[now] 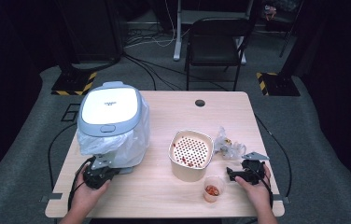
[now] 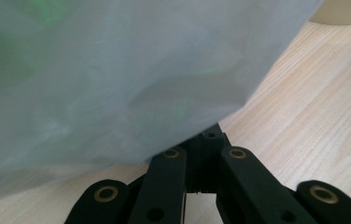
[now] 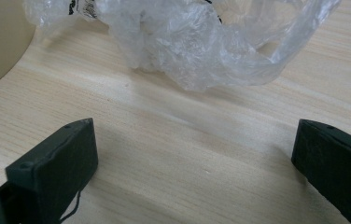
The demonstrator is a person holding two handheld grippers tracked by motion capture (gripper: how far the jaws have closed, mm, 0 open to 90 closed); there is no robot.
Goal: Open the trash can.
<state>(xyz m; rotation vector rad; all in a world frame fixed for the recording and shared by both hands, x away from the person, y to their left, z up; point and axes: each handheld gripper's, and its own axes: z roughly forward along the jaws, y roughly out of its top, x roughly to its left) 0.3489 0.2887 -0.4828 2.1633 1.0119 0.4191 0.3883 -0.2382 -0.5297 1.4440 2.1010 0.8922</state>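
A light wooden table (image 1: pixel 164 196) stands on grey carpet (image 1: pixel 19 163) in a dim room, lit from above. At twelve o'clock beyond it sits a black folding chair (image 1: pixel 216 42), with a white desk leg (image 1: pixel 178 32) just beside it at eleven. Black cables (image 1: pixel 141 65) trail across the floor. Yellow-and-black striped bases (image 1: pixel 75 84) sit at ten and two o'clock.

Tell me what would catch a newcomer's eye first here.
The big white bin with its clear plastic liner spilling down stands at the table's left, with the left claw shut at the liner's lower edge. A beige tub with a perforated insert sits mid-table, a small cup and crumpled plastic beside it.
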